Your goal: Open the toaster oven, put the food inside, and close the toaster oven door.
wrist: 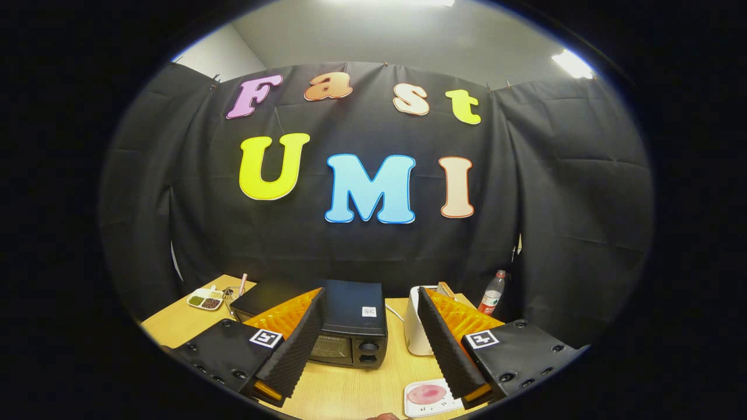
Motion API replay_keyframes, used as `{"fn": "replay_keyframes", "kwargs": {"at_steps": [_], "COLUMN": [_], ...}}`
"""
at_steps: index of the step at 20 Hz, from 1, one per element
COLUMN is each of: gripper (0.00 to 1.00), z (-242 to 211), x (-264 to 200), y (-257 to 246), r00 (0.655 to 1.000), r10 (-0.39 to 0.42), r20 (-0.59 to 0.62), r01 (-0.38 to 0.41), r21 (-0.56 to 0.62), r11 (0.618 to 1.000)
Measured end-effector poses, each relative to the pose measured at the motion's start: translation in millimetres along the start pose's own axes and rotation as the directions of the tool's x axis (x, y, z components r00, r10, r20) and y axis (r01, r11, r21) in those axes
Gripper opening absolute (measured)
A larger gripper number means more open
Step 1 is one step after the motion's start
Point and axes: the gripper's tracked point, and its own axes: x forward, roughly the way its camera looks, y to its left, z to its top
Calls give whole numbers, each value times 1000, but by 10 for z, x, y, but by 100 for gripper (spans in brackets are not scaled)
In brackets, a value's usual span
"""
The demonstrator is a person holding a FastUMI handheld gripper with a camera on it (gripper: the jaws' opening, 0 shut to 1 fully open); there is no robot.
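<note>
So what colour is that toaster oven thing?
Black. The toaster oven sits on the table just ahead of the open gripper, as the gripper view shows.

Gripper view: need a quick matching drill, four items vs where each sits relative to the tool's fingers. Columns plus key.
Items:
1. toaster oven
2. white toaster
3. plastic bottle
4. white plate

Places:
A. on the table near the right finger's base
B. far back, beyond the right finger
C. ahead, between the open fingers of the tool
D. just beside the right finger's tip, right of the oven

Pairs: 1-C, 2-D, 3-B, 4-A
</note>
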Motion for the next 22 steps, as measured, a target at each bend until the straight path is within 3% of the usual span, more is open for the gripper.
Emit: {"fn": "replay_keyframes", "kwargs": {"at_steps": [11, 22], "gripper": [98, 98], "z": [-104, -688], "x": [279, 800], "y": [417, 1269], "r00": [996, 980], "r10": [49, 105], "r20": [-73, -168], "r01": [-47, -100], "r21": [34, 36], "r11": [998, 994]}}
